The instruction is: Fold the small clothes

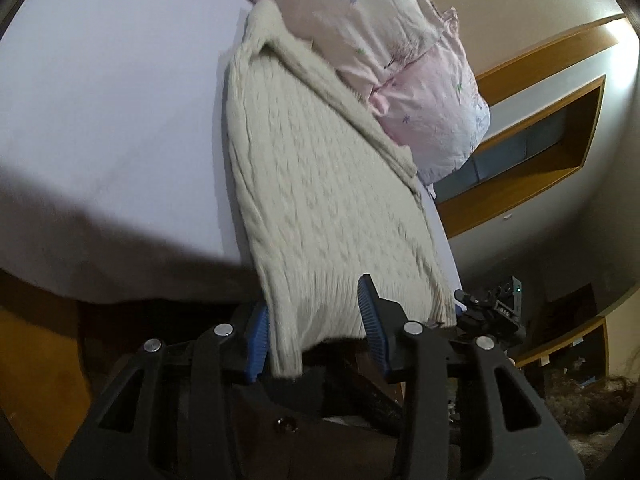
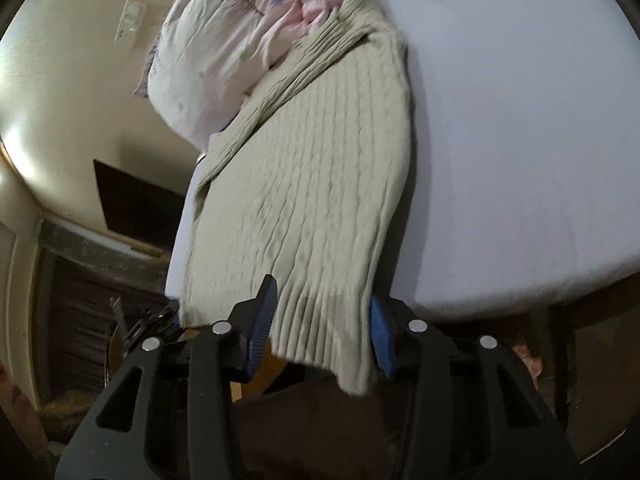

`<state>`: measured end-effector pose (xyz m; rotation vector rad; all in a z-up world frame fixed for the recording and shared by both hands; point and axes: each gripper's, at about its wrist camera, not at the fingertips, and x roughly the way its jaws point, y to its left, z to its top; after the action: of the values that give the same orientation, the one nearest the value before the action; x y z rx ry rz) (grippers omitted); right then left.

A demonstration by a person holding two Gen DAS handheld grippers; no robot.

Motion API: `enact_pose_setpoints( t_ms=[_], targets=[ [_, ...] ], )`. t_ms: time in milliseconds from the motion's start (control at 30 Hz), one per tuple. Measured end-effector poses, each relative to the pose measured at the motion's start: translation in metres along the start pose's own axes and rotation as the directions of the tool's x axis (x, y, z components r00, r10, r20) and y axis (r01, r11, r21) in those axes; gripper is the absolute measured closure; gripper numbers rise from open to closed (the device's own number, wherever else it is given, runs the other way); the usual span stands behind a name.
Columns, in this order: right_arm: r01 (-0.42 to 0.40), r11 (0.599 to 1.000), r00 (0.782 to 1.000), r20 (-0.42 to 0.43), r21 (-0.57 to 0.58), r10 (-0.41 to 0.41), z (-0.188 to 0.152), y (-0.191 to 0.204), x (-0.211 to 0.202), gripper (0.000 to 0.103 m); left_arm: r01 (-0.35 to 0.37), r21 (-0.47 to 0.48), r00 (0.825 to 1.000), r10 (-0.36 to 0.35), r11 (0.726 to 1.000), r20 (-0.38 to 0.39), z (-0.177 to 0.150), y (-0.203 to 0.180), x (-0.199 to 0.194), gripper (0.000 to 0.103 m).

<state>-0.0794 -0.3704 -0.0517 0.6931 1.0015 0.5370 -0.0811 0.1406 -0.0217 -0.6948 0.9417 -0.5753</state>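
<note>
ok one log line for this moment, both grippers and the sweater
left gripper: open, at hem corner | right gripper: open, at other hem corner | sweater: flat on bed, hem overhanging edge

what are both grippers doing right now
Left gripper: open, jaws straddling the cream cable-knit sweater hem.
Right gripper: open, straddling the same hem.
</note>
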Motion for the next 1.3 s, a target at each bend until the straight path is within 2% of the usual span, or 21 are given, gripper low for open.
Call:
enact_pose_setpoints(
  t_ms=[33,100,133,167,300,367,467,567,700,800,867,900,967,1033,1067,1100,1133,1167,1200,1233,1300],
  targets=[
    [-0.011,1.000,1.000,-0.004,0.004,0.011,0.000,0.000,0.002,0.072,0.009,-0.010,1.000,-0.009,1.000,-0.004,-0.003,0.001,0.003,0.061],
    [-0.032,0.999,0.999,-0.019,0.015,0.032,0.000,0.000,0.009,0.096,0.025,-0.026,1.000,-0.025,0.999,-0.005,-0.003,0.002,0.006,0.078],
    [-0.059,0.998,0.998,-0.016,0.021,0.060,0.000,0.002,0.010,0.096,0.042,-0.025,0.999,-0.042,0.999,-0.006,-0.001,-0.001,0.006,0.093],
    [-0.082,0.997,0.997,0.001,0.015,0.082,0.003,0.005,0.008,0.096,0.048,-0.018,0.999,-0.048,0.999,-0.002,0.001,-0.004,0.004,0.095],
    [-0.141,0.988,0.981,0.122,-0.064,0.148,0.036,0.033,-0.013,0.096,0.054,0.066,0.997,-0.058,0.996,0.059,0.031,-0.035,-0.011,0.096],
    [-0.183,0.978,0.958,0.203,-0.102,0.200,0.071,0.050,-0.024,0.096,0.034,0.116,0.992,-0.048,0.993,0.117,0.065,-0.050,-0.014,0.096],
    [-0.188,0.973,0.927,0.304,-0.137,0.221,0.127,0.066,-0.023,0.096,-0.057,0.157,0.970,0.017,0.986,0.241,0.132,-0.062,-0.005,0.096],
    [-0.177,0.980,0.904,0.380,-0.085,0.196,0.194,0.066,0.004,0.096,-0.136,0.113,0.946,0.095,0.984,0.310,0.205,-0.055,0.027,0.096],
    [-0.092,0.995,0.917,0.394,0.040,0.069,0.261,0.035,0.053,0.096,-0.254,0.047,0.930,0.230,0.966,0.285,0.282,-0.030,0.098,0.096],
    [-0.016,0.985,0.935,0.353,0.174,-0.047,0.287,0.004,0.093,0.096,-0.324,0.005,0.925,0.316,0.946,0.212,0.308,-0.011,0.145,0.096],
    [0.002,0.975,0.929,0.360,0.222,-0.084,0.287,-0.003,0.101,0.096,-0.355,0.012,0.918,0.346,0.935,0.195,0.315,-0.005,0.160,0.096],
    [0.001,0.968,0.921,0.376,0.251,-0.098,0.288,-0.005,0.103,0.096,-0.349,0.003,0.921,0.343,0.937,0.184,0.317,-0.001,0.163,0.096],
    [-0.002,0.955,0.911,0.394,0.296,-0.120,0.286,-0.010,0.104,0.092,-0.324,-0.006,0.933,0.320,0.946,0.166,0.318,0.004,0.163,0.096],
    [0.002,0.949,0.908,0.398,0.314,-0.134,0.284,-0.011,0.109,0.064,-0.271,-0.022,0.951,0.271,0.962,0.149,0.318,0.007,0.156,0.095],
    [0.014,0.954,0.905,0.402,0.299,-0.139,0.284,-0.008,0.110,0.060,-0.251,-0.026,0.956,0.252,0.968,0.149,0.318,0.006,0.151,0.093],
    [0.030,0.962,0.901,0.409,0.271,-0.143,0.284,-0.003,0.111,0.051,-0.227,-0.023,0.962,0.228,0.974,0.150,0.316,0.005,0.141,0.089],
    [0.056,0.969,0.894,0.420,0.242,-0.156,0.283,0.003,0.111,0.037,-0.211,-0.015,0.964,0.210,0.977,0.161,0.314,0.003,0.130,0.075],
    [0.070,0.972,0.886,0.434,0.224,-0.164,0.280,0.007,0.108,0.029,-0.220,-0.009,0.959,0.218,0.975,0.183,0.311,0.000,0.119,0.050],
    [0.085,0.974,0.872,0.456,0.212,-0.175,0.277,0.012,0.103,0.018,-0.234,-0.006,0.949,0.230,0.972,0.215,0.310,-0.003,0.109,0.038],
    [0.111,0.974,0.847,0.494,0.197,-0.197,0.272,0.018,0.095,0.013,-0.252,0.002,0.936,0.243,0.968,0.256,0.303,-0.004,0.094,0.030],
    [0.171,0.969,0.795,0.557,0.177,-0.242,0.263,0.025,0.080,0.009,-0.297,0.011,0.922,0.284,0.955,0.263,0.292,-0.004,0.080,0.030]
  ],
)
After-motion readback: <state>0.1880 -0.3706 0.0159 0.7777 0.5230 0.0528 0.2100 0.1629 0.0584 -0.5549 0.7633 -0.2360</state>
